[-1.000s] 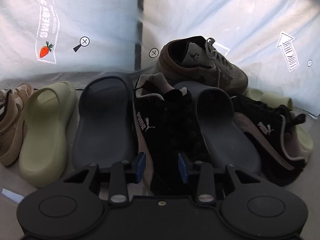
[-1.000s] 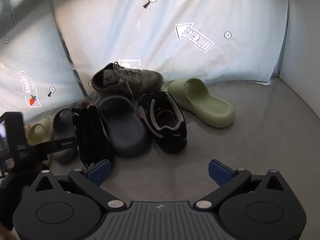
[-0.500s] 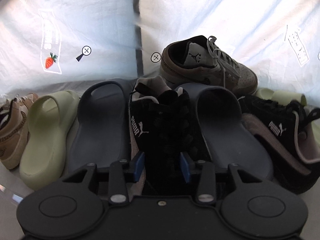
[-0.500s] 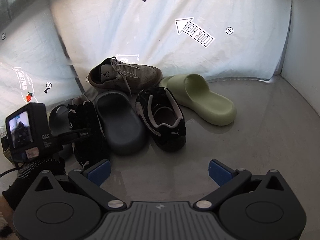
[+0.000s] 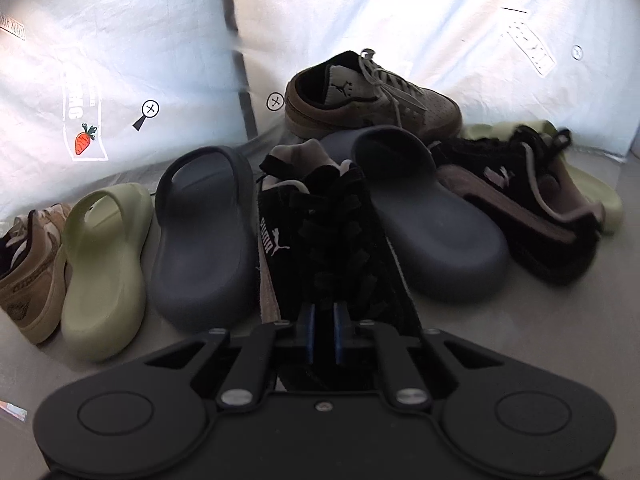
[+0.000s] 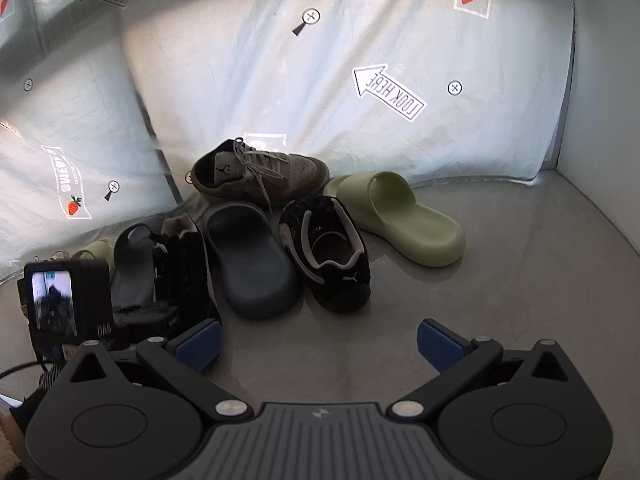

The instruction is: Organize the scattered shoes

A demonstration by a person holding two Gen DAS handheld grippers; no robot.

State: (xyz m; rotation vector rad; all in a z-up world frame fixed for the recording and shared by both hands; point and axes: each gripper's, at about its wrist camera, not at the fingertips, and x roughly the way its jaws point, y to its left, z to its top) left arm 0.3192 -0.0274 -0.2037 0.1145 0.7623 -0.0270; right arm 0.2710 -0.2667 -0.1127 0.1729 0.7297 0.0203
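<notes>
My left gripper [image 5: 322, 334] is pinched nearly shut on the toe end of the black sneaker [image 5: 320, 240], so I should keep the squeeze firm and lift straight, clear of its neighbours. My right gripper [image 6: 319, 344] hangs wide open and empty. Left of that sneaker lies a grey slide [image 5: 204, 240]; right, another grey slide [image 5: 432, 232]; beyond, the tan sneaker [image 5: 372, 96].

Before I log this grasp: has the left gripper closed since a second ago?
Yes. The left gripper has narrowed to a slim gap on the black sneaker, beside the unmoved grey slide.
</notes>
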